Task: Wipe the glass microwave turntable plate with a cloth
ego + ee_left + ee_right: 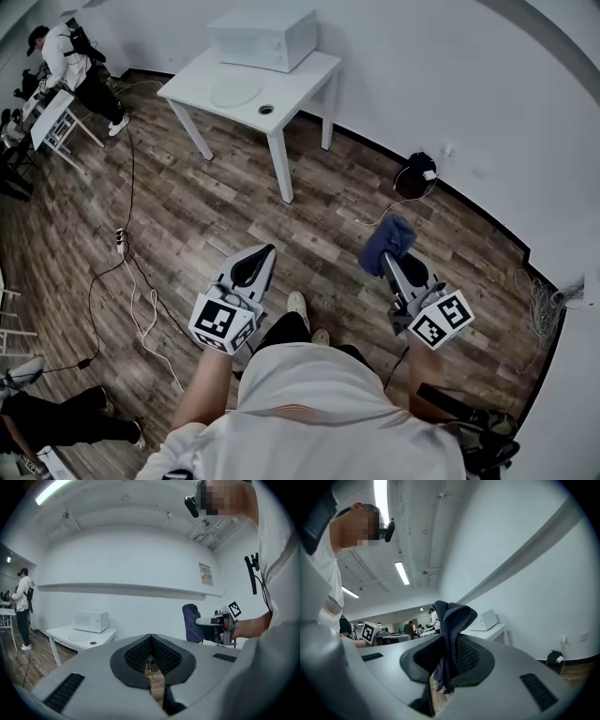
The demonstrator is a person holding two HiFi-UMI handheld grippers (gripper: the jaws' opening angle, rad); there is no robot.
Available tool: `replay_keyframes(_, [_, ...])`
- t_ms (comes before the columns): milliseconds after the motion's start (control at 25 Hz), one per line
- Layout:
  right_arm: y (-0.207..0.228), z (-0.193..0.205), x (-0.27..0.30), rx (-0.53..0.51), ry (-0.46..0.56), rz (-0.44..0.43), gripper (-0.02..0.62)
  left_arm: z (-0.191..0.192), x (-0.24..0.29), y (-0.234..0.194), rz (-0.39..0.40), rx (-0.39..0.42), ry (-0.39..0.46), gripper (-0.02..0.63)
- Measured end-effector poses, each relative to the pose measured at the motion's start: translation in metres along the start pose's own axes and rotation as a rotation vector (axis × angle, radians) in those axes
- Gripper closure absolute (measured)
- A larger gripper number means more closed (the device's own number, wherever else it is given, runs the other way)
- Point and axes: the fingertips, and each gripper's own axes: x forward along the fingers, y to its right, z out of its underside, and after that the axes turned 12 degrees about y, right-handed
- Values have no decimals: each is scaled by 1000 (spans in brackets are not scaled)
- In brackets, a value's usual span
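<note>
there, cloth (453,620) upright in right tongs (444,657)

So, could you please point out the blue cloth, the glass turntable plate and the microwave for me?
blue cloth (389,242): head view, on the middle of its bunched fold.
glass turntable plate (234,91): head view, on the centre of the disc.
microwave (262,39): head view, on the middle of its top panel.

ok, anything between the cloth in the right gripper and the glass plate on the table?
Nothing visible. Only bare wooden floor separates the right gripper, shut on the dark blue cloth, from the white table. The round glass turntable plate lies uncovered on top, in front of the white microwave.
</note>
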Motion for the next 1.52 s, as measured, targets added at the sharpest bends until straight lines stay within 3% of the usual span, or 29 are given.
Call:
replay_keyframes(320, [55,-2,23,-22,1,56,534,16,68,-25,37,-48,7,595])
replay_keyframes(600, [111,-13,59,-40,3,105,534,19,150,-49,123,-51,2,595])
replay_keyframes(800, [151,-15,107,-37,-14,137,534,21,201,-89,145,-69,-8,595])
replay_keyframes(920, [170,-15,147,-44,-40,127,534,23,227,-121,127,-107,-2,595])
replay_keyframes(1160, [200,-17,232,-60,-41,87,534,25,275,-182,130,-103,6,595])
replay_keyframes(1520, [215,8,315,-35,-104,-33,534,27,299,-258,15,-100,23,595])
